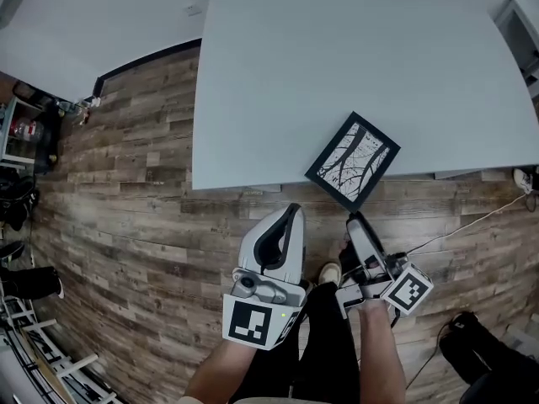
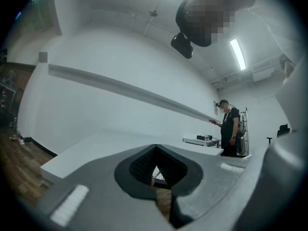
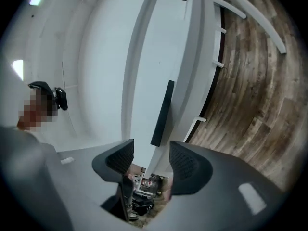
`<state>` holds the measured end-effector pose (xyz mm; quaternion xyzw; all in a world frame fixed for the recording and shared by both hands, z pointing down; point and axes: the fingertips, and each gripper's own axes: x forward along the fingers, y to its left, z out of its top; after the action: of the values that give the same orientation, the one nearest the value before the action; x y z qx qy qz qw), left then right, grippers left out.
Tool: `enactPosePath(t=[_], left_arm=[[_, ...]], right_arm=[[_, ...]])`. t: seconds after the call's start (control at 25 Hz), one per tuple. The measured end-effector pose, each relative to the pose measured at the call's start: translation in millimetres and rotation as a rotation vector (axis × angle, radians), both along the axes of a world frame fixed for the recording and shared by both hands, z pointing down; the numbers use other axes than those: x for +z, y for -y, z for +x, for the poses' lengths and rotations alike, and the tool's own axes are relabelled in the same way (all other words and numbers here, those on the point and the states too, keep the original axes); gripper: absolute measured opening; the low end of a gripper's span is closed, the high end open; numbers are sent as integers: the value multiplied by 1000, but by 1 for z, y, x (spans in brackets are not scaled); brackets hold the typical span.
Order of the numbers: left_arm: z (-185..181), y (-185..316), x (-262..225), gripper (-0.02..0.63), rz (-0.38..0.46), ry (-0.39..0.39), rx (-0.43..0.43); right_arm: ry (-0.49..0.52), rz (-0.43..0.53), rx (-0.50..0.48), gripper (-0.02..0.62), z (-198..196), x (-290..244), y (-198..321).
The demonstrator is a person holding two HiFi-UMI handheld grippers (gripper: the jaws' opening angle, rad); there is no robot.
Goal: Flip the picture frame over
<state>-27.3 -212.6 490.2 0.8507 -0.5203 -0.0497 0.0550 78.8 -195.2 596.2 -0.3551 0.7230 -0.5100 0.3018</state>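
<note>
the left hand-held gripper (image 1: pixel 292 215), marker cube toward the lens, hangs low over the wood floor (image 1: pixel 135 183) in front of the counter (image 1: pixel 337 57), jaws closed tip to tip on nothing. beside it the right hand-held gripper (image 1: pixel 355 222) has its jaws well apart and empty, aimed at the picture frame (image 1: pixel 352 160). the frame lies print side up at the counter's near edge, turned diagonally, one corner poking out past the edge. it looks thin, stiff and light, likely to slide on the smooth top, and any glazing would be fragile. the overhanging corner seems the best hold, one jaw above and one below the black border.
</note>
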Motion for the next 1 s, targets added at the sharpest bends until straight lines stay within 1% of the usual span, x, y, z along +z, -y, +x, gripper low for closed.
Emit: enactPosePath(t=[0.04, 0.12, 0.2, 0.4, 0.48, 0.6, 0.76, 1.0], left_arm=[[0, 0, 3, 0, 3, 8, 1], [1, 1, 11, 0, 5, 34, 9], [2, 2, 17, 0, 3, 48, 13], [3, 9, 19, 0, 13, 30, 0], [5, 10, 19, 0, 20, 46, 10], [8, 11, 19, 0, 28, 79, 24], [8, 14, 24, 0, 18, 100, 14], [6, 14, 32, 0, -10, 127, 10]], right_arm=[[34, 17, 9, 259, 0, -2, 2], [61, 30, 14, 259, -1, -6, 7], [75, 34, 20, 261, 0, -3, 10], [74, 47, 11, 259, -3, -3, 22], [83, 43, 20, 258, -3, -2, 25], [79, 38, 37, 217, -3, -2, 29], [61, 22, 65, 127, -2, 2, 31], [97, 4, 86, 113, -1, 5, 30]])
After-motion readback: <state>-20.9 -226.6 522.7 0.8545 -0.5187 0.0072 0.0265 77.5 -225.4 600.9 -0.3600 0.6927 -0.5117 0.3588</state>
